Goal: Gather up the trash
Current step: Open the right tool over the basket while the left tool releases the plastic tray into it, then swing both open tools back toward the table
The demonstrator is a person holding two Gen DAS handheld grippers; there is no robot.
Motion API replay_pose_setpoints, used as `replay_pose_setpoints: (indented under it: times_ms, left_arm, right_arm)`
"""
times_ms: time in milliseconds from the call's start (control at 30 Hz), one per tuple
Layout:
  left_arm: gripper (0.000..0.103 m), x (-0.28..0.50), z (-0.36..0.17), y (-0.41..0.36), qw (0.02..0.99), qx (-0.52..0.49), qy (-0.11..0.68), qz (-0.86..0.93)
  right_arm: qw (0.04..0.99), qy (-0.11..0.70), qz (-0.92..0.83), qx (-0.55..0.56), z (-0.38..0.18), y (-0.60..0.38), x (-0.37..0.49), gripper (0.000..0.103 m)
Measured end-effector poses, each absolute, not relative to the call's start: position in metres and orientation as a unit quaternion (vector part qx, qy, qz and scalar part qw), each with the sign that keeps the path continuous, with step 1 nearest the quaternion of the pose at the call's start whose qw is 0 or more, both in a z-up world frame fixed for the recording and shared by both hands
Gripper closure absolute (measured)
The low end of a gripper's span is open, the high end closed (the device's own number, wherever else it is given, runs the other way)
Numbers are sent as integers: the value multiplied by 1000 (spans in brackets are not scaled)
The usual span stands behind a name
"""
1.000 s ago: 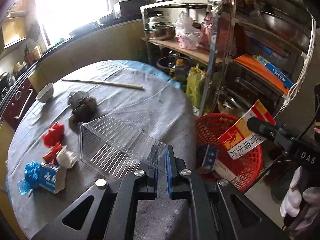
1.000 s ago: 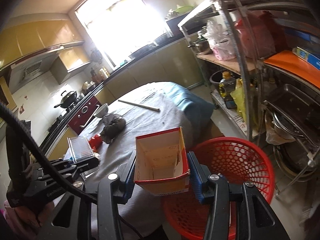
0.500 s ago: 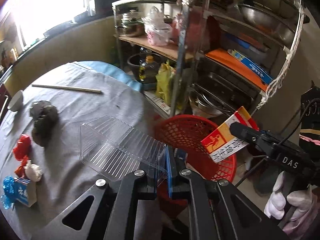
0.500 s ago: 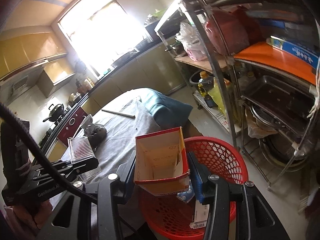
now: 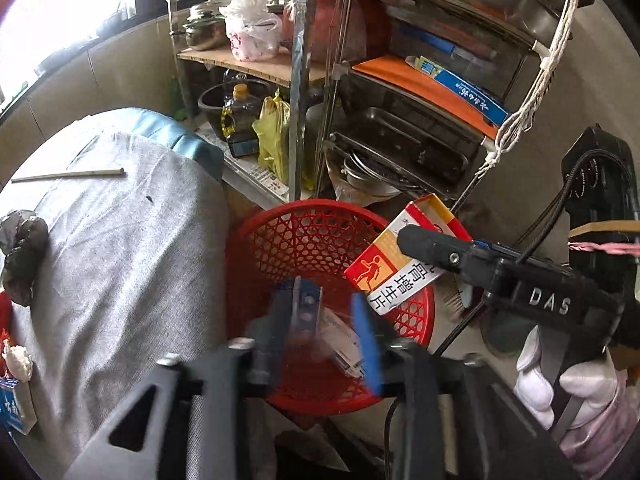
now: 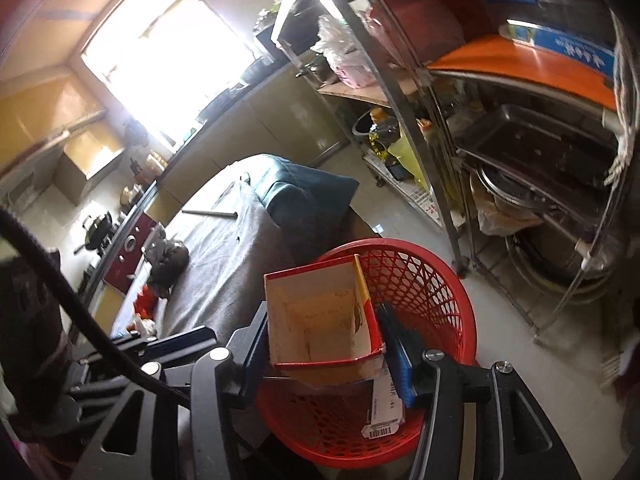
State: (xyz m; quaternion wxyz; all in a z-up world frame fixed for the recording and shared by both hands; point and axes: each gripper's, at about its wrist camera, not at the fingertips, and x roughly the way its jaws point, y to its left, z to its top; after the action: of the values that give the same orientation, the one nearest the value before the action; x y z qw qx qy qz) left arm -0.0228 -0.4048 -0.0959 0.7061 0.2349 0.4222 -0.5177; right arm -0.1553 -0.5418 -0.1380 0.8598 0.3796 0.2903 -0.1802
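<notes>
A red mesh trash basket [image 5: 320,236] [image 6: 436,304] stands on the floor beside the grey-clothed table [image 5: 120,264]. My left gripper [image 5: 324,332] is over the basket, open and blurred, with nothing between its fingers; the clear plastic tray is out of sight. My right gripper [image 6: 324,348] is over the basket, and a red and yellow cardboard box [image 6: 320,320] [image 5: 404,256] stands between its fingers. The right blue pad [image 6: 396,356] stands slightly off the box. A blue carton and papers [image 5: 340,344] lie inside the basket.
A steel rack [image 5: 400,100] with pans, bottles and bags stands behind the basket. On the table lie a dark bag [image 5: 22,248], a stick [image 5: 68,175], white crumpled paper [image 5: 16,364], a blue carton [image 5: 12,408] and red wrappers [image 6: 144,300].
My left gripper has swung right from the table to over the basket and opened; the clear tray has left it. My right gripper has come lower over the basket with the box.
</notes>
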Motion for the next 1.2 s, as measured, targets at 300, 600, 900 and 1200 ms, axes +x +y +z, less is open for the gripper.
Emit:
replay_pose_setpoints:
  times_ms: [300,600,900,1200]
  left_arm:
    - [55,-12,-93,-389,720,227,417,-505]
    - [51,3,-86,-341,746,201,423,-474]
    - [44,30,-71,-271,786,147,423,-427]
    - [41,41,-58,-228,814,113,405,-401]
  right_arm:
    - [851,281,-183,405,-140,-551,-158,47]
    - [863,275,-155,395,-128,-537,-146,45]
    - [873,285,-140,369,-114,-519,-129,37]
    - [877,302,-148,344,-107,-503,-119,36]
